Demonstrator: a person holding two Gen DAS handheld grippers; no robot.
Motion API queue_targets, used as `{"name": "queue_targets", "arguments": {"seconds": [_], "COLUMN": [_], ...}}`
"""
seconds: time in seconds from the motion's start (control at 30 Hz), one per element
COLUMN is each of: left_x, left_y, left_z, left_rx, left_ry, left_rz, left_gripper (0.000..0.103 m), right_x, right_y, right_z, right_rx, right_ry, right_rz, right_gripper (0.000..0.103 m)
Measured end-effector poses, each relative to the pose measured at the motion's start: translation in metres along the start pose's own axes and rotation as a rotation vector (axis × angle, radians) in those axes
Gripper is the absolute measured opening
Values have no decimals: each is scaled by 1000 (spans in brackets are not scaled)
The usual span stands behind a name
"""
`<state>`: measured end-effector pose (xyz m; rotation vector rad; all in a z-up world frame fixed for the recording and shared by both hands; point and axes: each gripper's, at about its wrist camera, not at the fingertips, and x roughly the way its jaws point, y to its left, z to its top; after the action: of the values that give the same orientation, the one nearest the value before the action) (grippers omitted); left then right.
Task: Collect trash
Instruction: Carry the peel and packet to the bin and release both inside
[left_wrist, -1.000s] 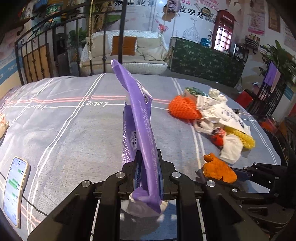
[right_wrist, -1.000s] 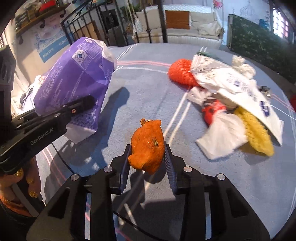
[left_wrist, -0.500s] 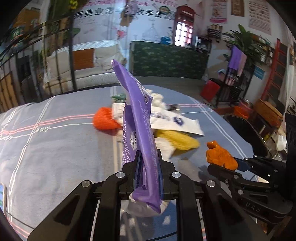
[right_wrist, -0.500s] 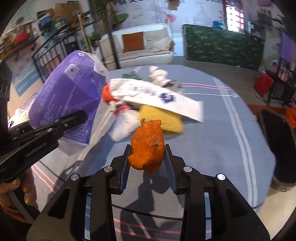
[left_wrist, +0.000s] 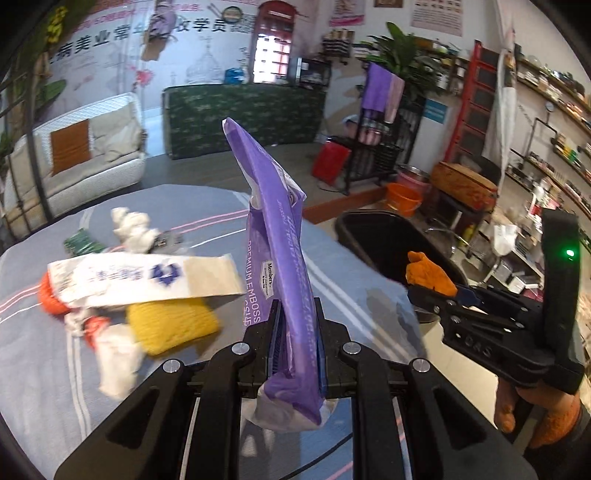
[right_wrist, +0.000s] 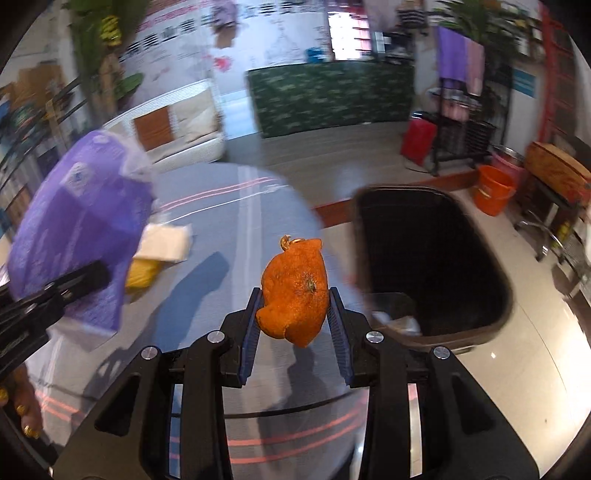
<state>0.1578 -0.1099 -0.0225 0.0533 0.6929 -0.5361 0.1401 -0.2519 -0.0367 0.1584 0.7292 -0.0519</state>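
Observation:
My left gripper (left_wrist: 297, 325) is shut on a purple tissue pack (left_wrist: 275, 251), held upright above the grey bedspread (left_wrist: 37, 369). My right gripper (right_wrist: 295, 314) is shut on an orange peel (right_wrist: 295, 286); it also shows in the left wrist view (left_wrist: 428, 273) at the right, near a black trash bin (left_wrist: 380, 236). In the right wrist view the bin (right_wrist: 424, 254) stands just right of the peel, beside the bed edge, with some trash inside. The purple pack (right_wrist: 81, 236) shows at the left there.
More trash lies on the bed at the left: a white wrapper (left_wrist: 140, 275), a yellow mesh piece (left_wrist: 171, 325), an orange mesh piece (left_wrist: 50, 299), crumpled white paper (left_wrist: 131, 229). An orange bucket (right_wrist: 493, 190) and a black rack (left_wrist: 376, 155) stand on the floor beyond the bin.
Both grippers have swung right with their loads. The trash pile has slid to the left of the views and the black bin has come into view at the right.

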Motion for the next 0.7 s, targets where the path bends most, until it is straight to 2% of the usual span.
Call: {"name": "queue_targets", "arguments": {"seconds": [0.17, 0.4, 0.63, 0.7], "left_x": [17, 38, 57, 63], "left_y": [-32, -59, -72, -79], "left_z": [9, 20, 25, 26], "left_rx": [49, 100, 116, 124], "left_ry": [3, 16, 50, 58], "left_rz": [-76, -118, -145, -142], "left_gripper": [16, 16, 16, 16], "right_x": [22, 72, 105, 111], "right_y": [-50, -108, -134, -137], "right_z": [11, 24, 20, 17], "right_rx": [66, 133, 165, 167], "right_ry": [8, 70, 113, 123], "right_rz": [-102, -174, -194, -195], "right_gripper": [36, 36, 37, 43]}}
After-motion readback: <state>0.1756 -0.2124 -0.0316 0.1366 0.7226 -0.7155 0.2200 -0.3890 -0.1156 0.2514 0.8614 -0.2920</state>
